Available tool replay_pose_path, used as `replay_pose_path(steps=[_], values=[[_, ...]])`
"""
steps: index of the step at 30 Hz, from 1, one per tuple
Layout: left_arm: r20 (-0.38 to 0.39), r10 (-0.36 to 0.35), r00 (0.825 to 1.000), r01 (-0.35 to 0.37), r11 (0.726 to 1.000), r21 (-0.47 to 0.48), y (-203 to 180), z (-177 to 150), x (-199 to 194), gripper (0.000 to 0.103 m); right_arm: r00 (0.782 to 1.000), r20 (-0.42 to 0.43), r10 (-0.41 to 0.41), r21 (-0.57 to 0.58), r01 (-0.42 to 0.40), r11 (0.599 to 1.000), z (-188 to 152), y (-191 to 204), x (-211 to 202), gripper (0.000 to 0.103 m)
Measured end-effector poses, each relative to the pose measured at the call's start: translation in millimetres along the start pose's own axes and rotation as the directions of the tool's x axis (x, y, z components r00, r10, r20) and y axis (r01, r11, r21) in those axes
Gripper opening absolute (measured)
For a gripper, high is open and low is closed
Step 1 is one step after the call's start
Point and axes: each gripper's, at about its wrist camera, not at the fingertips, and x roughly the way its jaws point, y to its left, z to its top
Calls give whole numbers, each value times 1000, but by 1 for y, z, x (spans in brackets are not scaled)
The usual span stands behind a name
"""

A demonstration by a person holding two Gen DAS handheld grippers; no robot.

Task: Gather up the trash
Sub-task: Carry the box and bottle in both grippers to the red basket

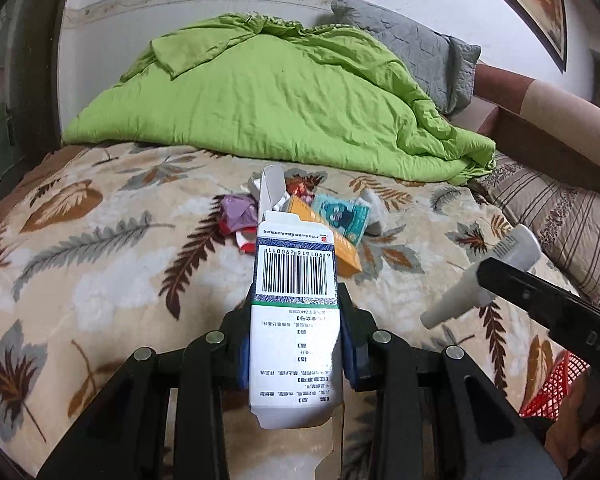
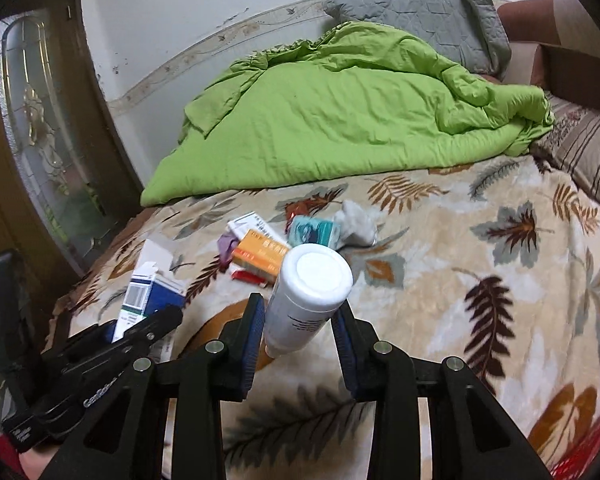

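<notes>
The left gripper [image 1: 296,332] clamps a white carton [image 1: 294,320]. The right gripper [image 2: 298,328] pinches a white bottle [image 2: 306,296] above the leaf-patterned blanket [image 2: 480,280], near the litter pile [image 2: 268,248].

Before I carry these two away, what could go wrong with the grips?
The torn blue-and-white carton in the left gripper sticks out far beyond the fingers and already looks crushed, so it may buckle or slide out. The round white plastic bottle sits tilted between the right gripper pads, held low on its body; it could pivot and drop onto the leaf-patterned blanket.
</notes>
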Motion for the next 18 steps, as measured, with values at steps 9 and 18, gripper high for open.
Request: replay_pose_path(steps=[9, 18], values=[[37, 75, 997, -78, 993, 93, -17, -4, 1, 32, 1000, 4, 18, 16, -18, 1000, -5, -3, -5, 36], [51, 98, 994, -104, 985, 135, -23, -5, 2, 32, 1000, -1, 22, 15, -21, 1000, -6, -3, -3, 36]])
